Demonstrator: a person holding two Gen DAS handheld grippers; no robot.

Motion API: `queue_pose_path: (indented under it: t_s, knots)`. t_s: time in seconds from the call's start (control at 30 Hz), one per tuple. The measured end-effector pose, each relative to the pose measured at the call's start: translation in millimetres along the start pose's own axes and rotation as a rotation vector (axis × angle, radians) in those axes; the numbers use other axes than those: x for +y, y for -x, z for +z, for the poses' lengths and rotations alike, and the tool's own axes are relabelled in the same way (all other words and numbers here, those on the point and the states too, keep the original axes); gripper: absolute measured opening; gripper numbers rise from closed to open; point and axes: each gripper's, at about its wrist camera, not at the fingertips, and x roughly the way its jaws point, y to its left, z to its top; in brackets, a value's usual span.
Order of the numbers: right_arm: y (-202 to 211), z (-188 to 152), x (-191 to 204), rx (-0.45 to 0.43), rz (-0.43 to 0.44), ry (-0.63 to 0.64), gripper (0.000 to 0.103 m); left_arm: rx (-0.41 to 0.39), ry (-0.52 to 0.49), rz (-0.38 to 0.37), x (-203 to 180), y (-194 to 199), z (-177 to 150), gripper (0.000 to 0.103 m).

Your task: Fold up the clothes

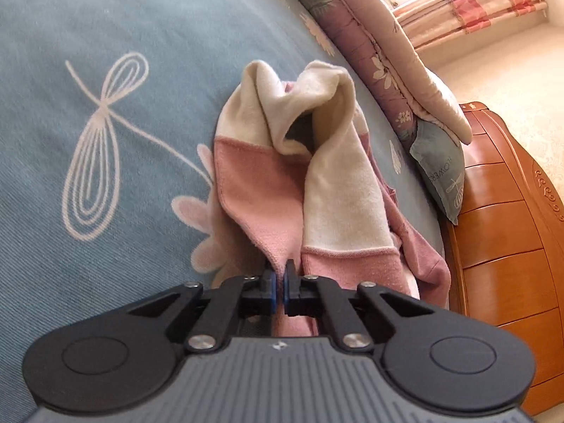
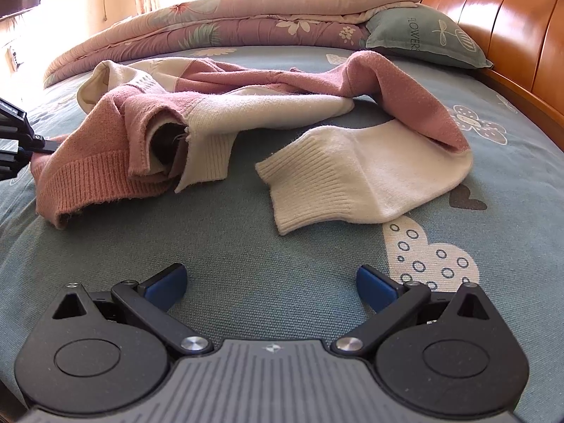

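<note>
A pink-and-cream knitted sweater (image 2: 225,105) is lying crumpled across the middle of the right wrist frame, spreading from the left edge to the right of centre. One cream sleeve (image 2: 356,179) with a ribbed cuff is reaching down toward the lower centre, and a pink ribbed hem is bunching at the left. In the left wrist frame the same sweater (image 1: 317,183) is rising in a ridge from the bottom centre toward the upper middle, with cream folds at the top and pink panels below.

The left gripper (image 1: 280,278) is sitting at the bottom centre of its frame, its blue-padded fingers (image 1: 270,287) pressing together on a pink fold of the sweater. It is also showing at the left edge of the right wrist frame (image 2: 46,146), touching the pink hem. The right gripper (image 2: 271,285) is occupying the bottom of its frame, its fingers (image 2: 165,287) standing wide apart and holding nothing, near the cream cuff but not touching it.

Everything is resting on a blue-grey bedspread (image 2: 246,246) printed with white flowers and dragonflies. A folded pink floral quilt (image 2: 229,31) is lying across the upper part of the frame, a small grey-blue pillow (image 2: 426,35) is sitting at the upper right, and a wooden headboard (image 2: 500,24) is filling the right corner. Pink striped curtains (image 1: 476,3) are hanging at the upper right of the left wrist frame.
</note>
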Motion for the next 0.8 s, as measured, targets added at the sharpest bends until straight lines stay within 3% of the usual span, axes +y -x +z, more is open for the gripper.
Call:
queue_pose_path:
  t_s: [0.13, 0.3, 0.5, 0.6, 0.67, 0.73, 0.8]
  knots:
    - [-0.2, 0.9, -0.2, 0.007, -0.001, 0.0, 0.103, -0.088, -0.055, 0.059, 6.6, 45.8, 32.1, 0.003]
    - [-0.3, 2.5, 0.0, 0.014, -0.001, 0.001, 0.103, -0.19, -0.075, 0.224, 43.0, 100.0, 78.1, 0.003]
    - [-1.1, 5.7, 1.8, 0.033, -0.009, -0.003, 0.103, -0.26, -0.065, 0.407, 83.4, 126.0, 132.1, 0.003]
    - [-0.9, 6.2, 3.5, 0.041, -0.02, -0.008, 0.103, -0.258, -0.056, 0.482, 101.5, 119.7, 158.7, 0.011]
    - [-1.0, 7.1, 4.4, 0.05, -0.027, -0.013, 0.103, -0.258, -0.046, 0.51, 107.2, 117.5, 166.9, 0.025]
    - [-0.1, 6.9, 4.8, 0.055, -0.033, -0.017, 0.103, -0.303, -0.073, 0.562, 107.4, 120.9, 170.1, 0.026]
    - [-0.4, 7.1, 4.7, 0.057, -0.036, -0.018, 0.103, -0.322, -0.061, 0.567, 112.6, 128.7, 172.1, 0.029]
